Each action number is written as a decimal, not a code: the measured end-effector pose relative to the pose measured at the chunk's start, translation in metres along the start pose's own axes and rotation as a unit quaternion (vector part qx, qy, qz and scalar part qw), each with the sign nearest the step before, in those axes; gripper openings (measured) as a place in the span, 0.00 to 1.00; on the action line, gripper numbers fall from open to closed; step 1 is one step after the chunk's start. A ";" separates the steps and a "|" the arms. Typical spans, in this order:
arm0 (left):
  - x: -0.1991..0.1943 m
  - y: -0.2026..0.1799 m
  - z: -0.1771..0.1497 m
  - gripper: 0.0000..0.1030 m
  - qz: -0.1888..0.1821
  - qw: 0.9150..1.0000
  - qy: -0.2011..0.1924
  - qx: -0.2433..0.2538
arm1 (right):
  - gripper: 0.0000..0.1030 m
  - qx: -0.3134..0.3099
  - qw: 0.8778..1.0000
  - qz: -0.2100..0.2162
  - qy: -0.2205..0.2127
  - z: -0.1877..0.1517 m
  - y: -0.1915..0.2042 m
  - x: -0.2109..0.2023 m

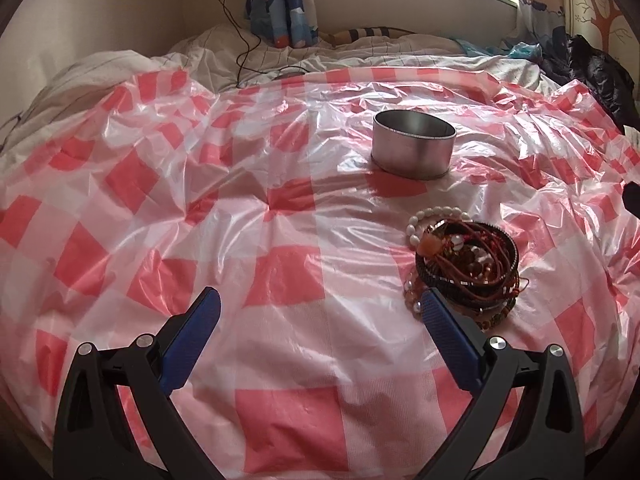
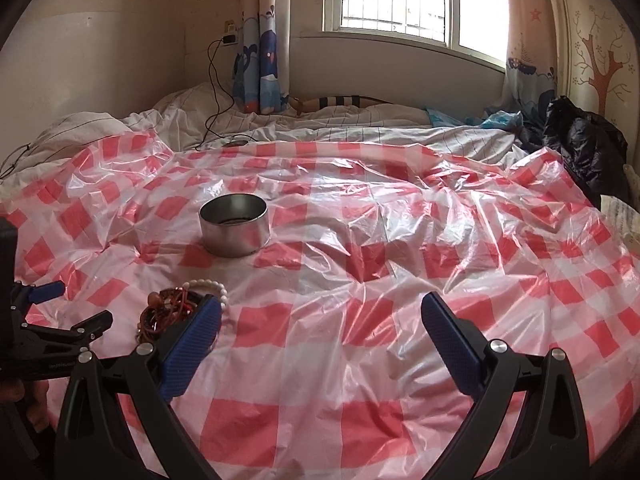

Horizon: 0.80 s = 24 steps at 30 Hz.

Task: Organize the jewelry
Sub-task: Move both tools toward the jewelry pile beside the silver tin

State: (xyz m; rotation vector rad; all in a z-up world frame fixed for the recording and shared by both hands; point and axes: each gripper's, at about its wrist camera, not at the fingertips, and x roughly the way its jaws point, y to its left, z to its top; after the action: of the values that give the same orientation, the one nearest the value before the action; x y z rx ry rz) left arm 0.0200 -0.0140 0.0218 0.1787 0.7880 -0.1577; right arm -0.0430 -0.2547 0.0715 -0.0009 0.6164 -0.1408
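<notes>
A pile of bracelets (image 1: pixel 466 266), dark cords, red strings and a white bead bracelet (image 1: pixel 434 216), lies on the red-and-white checked plastic sheet (image 1: pixel 280 208). A round metal tin (image 1: pixel 414 144) stands open behind the pile. My left gripper (image 1: pixel 320 312) is open and empty, its right fingertip (image 1: pixel 430 304) just in front of the pile. In the right wrist view the pile (image 2: pixel 172 310) sits at lower left, partly hidden by my left finger (image 2: pixel 200 328), and the tin (image 2: pixel 234 224) is beyond it. My right gripper (image 2: pixel 320 316) is open and empty.
The sheet covers a bed with a rumpled white duvet (image 2: pixel 100 128) at the back. A black charger cable (image 2: pixel 216 96) trails onto it. A black jacket (image 2: pixel 580 148) lies at the right. The left gripper (image 2: pixel 48 328) shows at the left edge.
</notes>
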 end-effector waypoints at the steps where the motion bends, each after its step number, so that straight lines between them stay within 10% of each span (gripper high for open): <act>1: 0.001 0.003 0.005 0.94 -0.001 1.000 -0.001 0.000 | 0.93 -0.003 1.000 -0.003 0.000 0.008 -0.002 0.007; 14: 0.063 0.027 0.073 0.94 0.010 1.000 0.011 0.001 | 0.93 0.030 0.996 -0.027 0.086 0.021 -0.053 0.118; 24: 0.081 0.014 0.082 0.94 -0.004 1.000 0.012 -0.018 | 0.93 0.072 0.992 -0.031 0.098 0.018 -0.077 0.125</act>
State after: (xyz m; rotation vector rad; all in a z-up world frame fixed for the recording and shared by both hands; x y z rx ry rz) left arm 0.1359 -0.0238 0.0216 0.1443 0.8154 -0.1484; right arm 0.0585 -0.3486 0.0177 0.1357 0.8018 -0.2472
